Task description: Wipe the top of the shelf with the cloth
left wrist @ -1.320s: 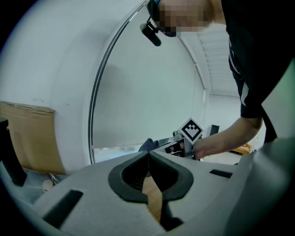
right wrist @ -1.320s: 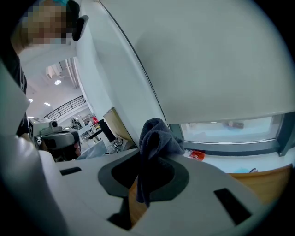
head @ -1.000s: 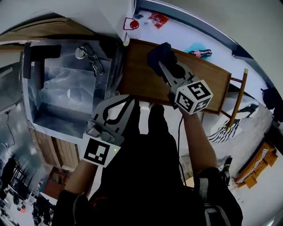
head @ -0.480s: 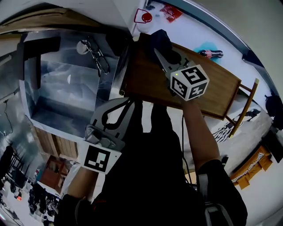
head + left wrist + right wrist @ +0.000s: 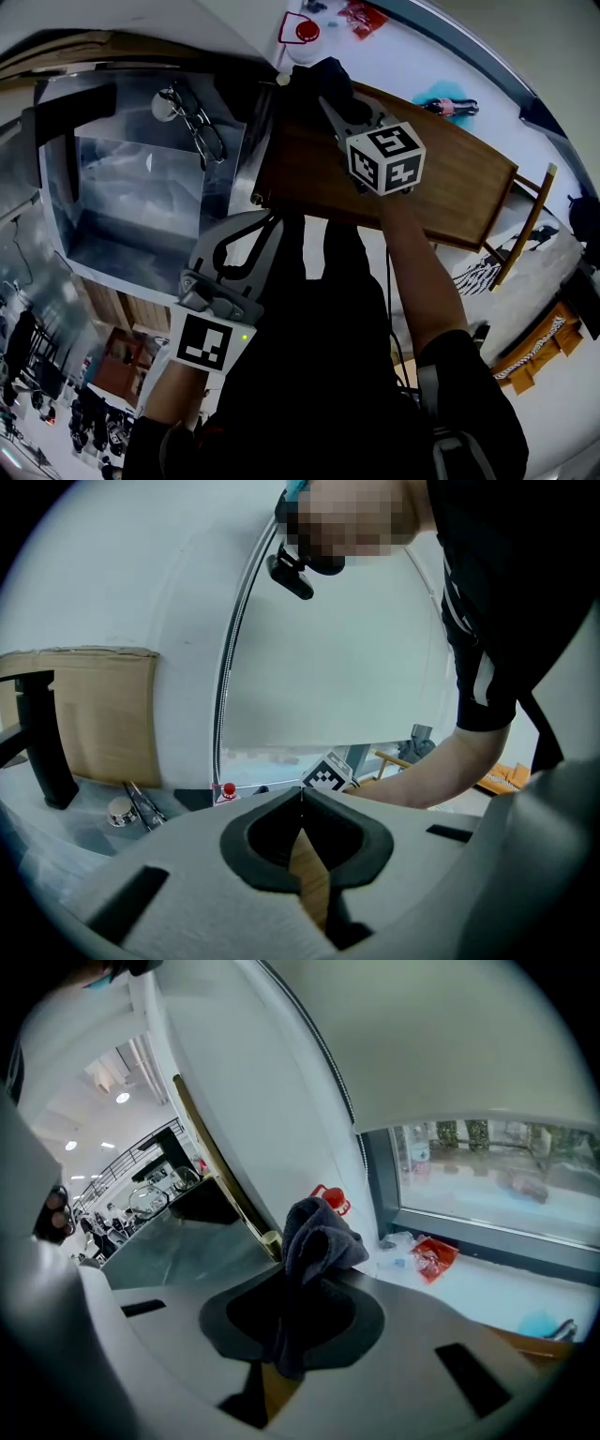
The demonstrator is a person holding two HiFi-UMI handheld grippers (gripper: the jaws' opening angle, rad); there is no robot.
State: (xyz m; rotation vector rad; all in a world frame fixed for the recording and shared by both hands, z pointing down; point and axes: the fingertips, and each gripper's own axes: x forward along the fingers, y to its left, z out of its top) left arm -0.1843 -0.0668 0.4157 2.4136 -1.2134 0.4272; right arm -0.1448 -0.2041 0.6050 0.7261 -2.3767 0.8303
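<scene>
Cloth [image 5: 322,77], dark and bunched, is clamped in the right gripper [image 5: 334,101]. In the right gripper view the jaws pinch together on its folds, with a wad [image 5: 317,1232] standing above the tips and a tail hanging below them. In the head view the cloth sits at the 10 o'clock end of the wooden shelf top [image 5: 450,187], pressed at or just over that corner. Whether it truly touches the wood I cannot tell.

The board's long axis runs from 10 o'clock to 4 o'clock. From the right gripper, nearly all of the bare wood lies toward 4 o'clock, back along the person's own forearm. So the next stroke, as I judge it, is a pull along that axis and not across it, with the cloth kept flat enough to bear on the surface.

The left gripper [image 5: 270,219] hangs at 7 o'clock from the cloth, off the near edge of the shelf and beside a steel basin [image 5: 141,202]. Its own view shows its jaws [image 5: 302,794] closed tip to tip with nothing between them, only a sliver of wood seen past the gap. The right gripper is plainly the nearer 1 and the only 1 placed to wipe. A likely slip is the bunched cloth rolling instead of dragging.
</scene>
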